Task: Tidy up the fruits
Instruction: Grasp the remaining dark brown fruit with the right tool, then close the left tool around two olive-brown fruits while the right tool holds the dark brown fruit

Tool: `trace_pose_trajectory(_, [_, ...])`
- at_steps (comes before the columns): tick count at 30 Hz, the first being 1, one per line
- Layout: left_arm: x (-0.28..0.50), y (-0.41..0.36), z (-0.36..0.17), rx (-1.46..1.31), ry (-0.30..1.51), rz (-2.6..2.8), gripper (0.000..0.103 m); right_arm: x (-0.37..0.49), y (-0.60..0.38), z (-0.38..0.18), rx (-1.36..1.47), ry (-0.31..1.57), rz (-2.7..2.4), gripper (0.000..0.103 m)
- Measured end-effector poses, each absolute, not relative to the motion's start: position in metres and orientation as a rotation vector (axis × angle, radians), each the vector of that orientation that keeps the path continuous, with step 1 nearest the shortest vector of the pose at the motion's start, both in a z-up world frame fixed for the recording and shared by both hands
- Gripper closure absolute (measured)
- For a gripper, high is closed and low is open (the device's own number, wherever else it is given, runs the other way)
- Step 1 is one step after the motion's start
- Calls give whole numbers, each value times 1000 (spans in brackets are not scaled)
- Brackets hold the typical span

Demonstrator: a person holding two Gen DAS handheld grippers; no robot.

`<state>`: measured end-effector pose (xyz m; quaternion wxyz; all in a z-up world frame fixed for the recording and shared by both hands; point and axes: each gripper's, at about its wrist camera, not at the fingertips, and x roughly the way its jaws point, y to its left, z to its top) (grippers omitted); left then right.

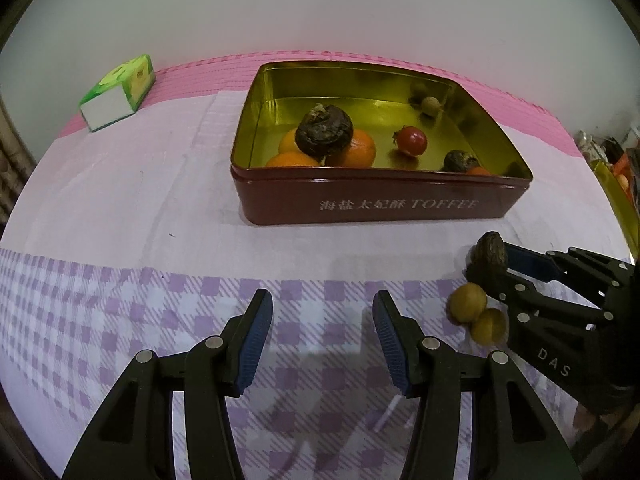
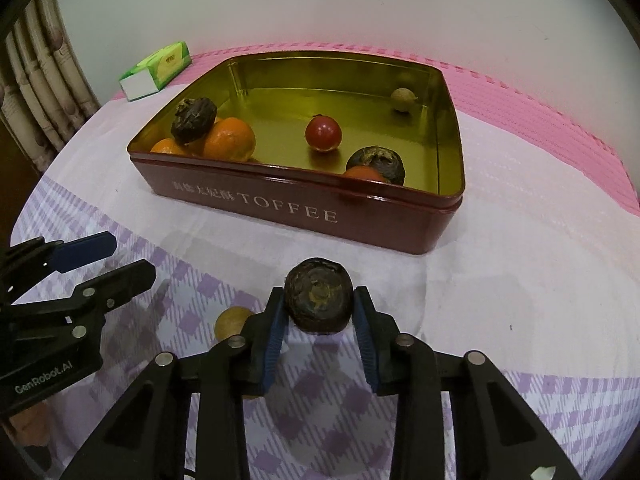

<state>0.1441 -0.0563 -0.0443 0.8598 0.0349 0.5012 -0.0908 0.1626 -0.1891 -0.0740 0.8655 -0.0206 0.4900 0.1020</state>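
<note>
1. The table [image 1: 120, 208], under a checked cloth, carries everything. A red tin [image 2: 304, 216] with a gold inside stands open in the middle, near the back.
2. In the tin: oranges [image 2: 230, 138] in the near left corner with a dark wrinkled fruit [image 2: 194, 120] sitting on top of them, a red tomato [image 2: 323, 133] alone mid-floor, a second dark fruit [image 2: 376, 160] beside another orange at the near wall, and a small pale fruit [image 2: 403, 99] in the far right corner.
3. A green tissue pack [image 1: 120, 90] lies well apart, at the back left.
4. The right gripper [image 2: 320, 312] is closed on a third dark fruit [image 2: 318, 300], just in front of the tin.
5. The left gripper [image 1: 322, 336] stands open with nothing in it.
6. Two small yellow-green fruits [image 1: 466, 302] lie on the cloth beside the right gripper.
7. Risks, as I judge them: the pads hold the round fruit only by its sides, so it may slip out on the lift; carried low, it could knock the tin's near wall; dropped near the stacked fruit, it could send that one rolling.
</note>
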Motion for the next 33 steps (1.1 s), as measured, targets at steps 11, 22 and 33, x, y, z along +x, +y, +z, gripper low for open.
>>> trace_pose_trajectory(11, [124, -74, -47, 91, 1070, -229, 49, 140, -212, -75, -18, 1027, 159, 72])
trace_pose_trajectory(22, [107, -96, -44, 79, 1085, -278, 49, 109, -239, -74, -5, 1034, 98, 72])
trace_pose_trajectory(33, [106, -132, -50, 106, 1100, -286, 50, 104, -252, -73, -2, 1034, 64, 72])
